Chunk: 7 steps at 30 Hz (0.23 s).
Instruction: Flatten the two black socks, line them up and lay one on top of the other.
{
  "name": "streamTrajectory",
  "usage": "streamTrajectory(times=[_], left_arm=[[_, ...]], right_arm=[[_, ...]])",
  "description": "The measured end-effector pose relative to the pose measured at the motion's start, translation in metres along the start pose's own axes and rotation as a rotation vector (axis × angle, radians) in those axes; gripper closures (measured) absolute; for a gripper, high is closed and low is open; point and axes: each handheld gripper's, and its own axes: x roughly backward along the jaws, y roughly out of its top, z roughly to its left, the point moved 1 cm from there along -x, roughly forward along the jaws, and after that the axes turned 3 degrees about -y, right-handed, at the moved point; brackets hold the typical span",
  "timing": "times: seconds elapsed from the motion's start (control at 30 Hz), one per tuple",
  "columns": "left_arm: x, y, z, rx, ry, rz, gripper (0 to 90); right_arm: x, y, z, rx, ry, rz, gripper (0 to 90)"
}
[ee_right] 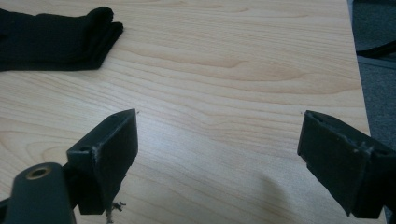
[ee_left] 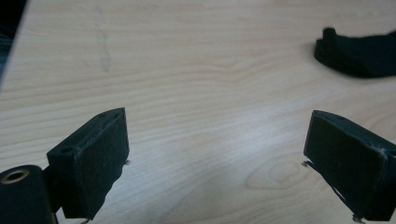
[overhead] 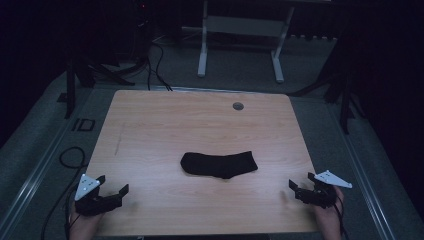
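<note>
Black sock (overhead: 219,164) lies probably folded, between and ahead of both wide-open, empty tools, left (overhead: 111,189) and right (overhead: 301,181). Approach stage; next, reach inward.

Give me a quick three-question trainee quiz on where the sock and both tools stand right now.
1. True or false: the left tool is shut on the black sock.
2. What is between the right tool's jaws: A sock, B bare table, C cable?
3. Fill in: the sock lies ___ on the table, touched by neither tool.

Key: 1 false, its jaws are open and apart from the sock. 2 B. 3 flat.
</note>
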Motion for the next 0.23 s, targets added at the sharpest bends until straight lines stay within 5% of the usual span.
streamTrajectory(times=[0.23], left_arm=[[0.0001,-0.0019,-0.001,-0.008,-0.002,-0.005,7.1]], right_arm=[[-0.0002,-0.0016,-0.0018,-0.003,-0.005,-0.006,12.9]])
